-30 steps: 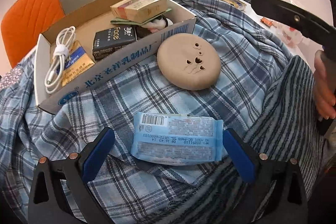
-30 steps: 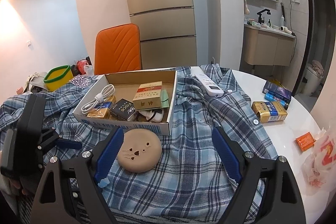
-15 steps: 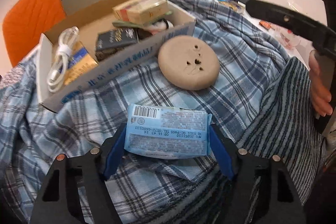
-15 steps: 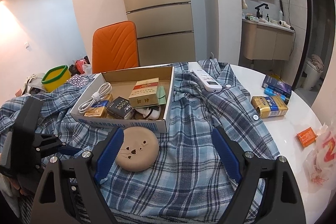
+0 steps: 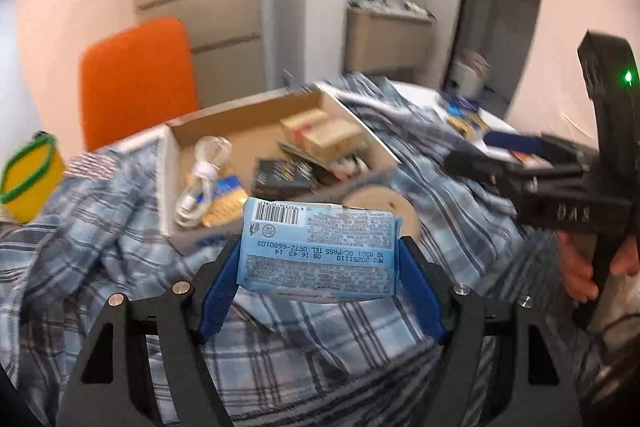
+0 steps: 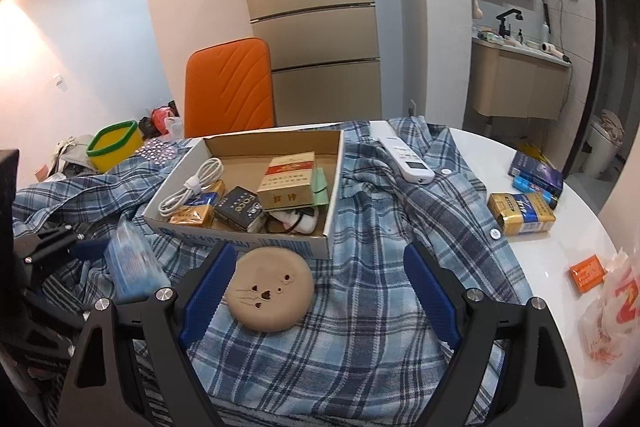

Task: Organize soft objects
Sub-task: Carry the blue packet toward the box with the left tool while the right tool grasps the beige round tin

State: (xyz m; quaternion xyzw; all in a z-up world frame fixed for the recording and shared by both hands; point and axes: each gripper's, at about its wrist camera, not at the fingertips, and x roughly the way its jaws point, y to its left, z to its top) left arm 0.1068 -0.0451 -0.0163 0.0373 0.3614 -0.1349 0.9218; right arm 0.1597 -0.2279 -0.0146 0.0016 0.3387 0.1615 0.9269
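Observation:
My left gripper (image 5: pixel 320 267) is shut on a light blue tissue pack (image 5: pixel 318 251) and holds it lifted above the plaid shirt (image 5: pixel 340 331); the pack also shows at the left of the right wrist view (image 6: pixel 134 261). A tan round cushion with a cat face (image 6: pixel 270 291) lies on the shirt in front of the cardboard box (image 6: pixel 332 187). My right gripper (image 6: pixel 316 291) is open and empty, just above the shirt, with the cushion beside its left finger (image 6: pixel 206 287).
The box holds a white cable (image 6: pixel 192 187), cigarette packs (image 6: pixel 288 179) and small items. A white remote (image 6: pixel 404 155) lies on the shirt. A gold pack (image 6: pixel 520 213), blue boxes (image 6: pixel 536 173), an orange packet (image 6: pixel 586 273) and a bag (image 6: pixel 616 323) sit on the white table. An orange chair (image 6: pixel 228 87) stands behind.
My left gripper closed on the tissue pack and lifted it off the shirt, tilting up. My right gripper stayed open, nearly still.

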